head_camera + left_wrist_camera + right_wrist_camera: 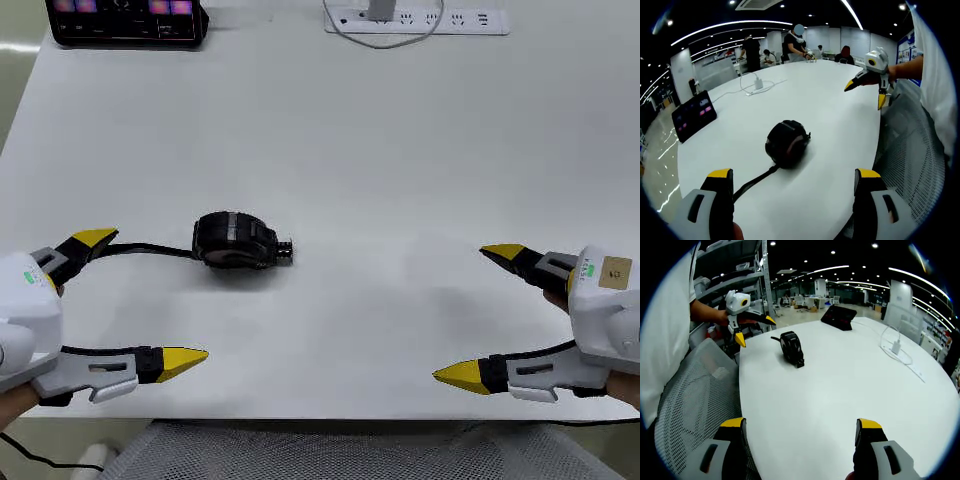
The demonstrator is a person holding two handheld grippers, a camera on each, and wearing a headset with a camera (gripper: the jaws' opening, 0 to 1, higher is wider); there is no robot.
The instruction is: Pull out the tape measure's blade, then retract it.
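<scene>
A black tape measure [236, 241] lies on the white table [380, 160], its blade tip pointing right and a black wrist strap [150, 249] trailing left. In the left gripper view the tape measure [786, 143] sits straight ahead of the jaws. My left gripper [152, 298] stands open at the table's left front, just left of the case, with nothing between its yellow-tipped fingers. My right gripper [470, 312] is open at the right front, well away from the tape measure [792, 348]. The blade is inside the case.
A dark tablet [125, 20] with a lit screen lies at the far left edge. A white power strip [420, 20] with a cable sits at the far middle. A mesh chair [330, 455] stands below the front edge. People stand beyond the far end of the table [795, 42].
</scene>
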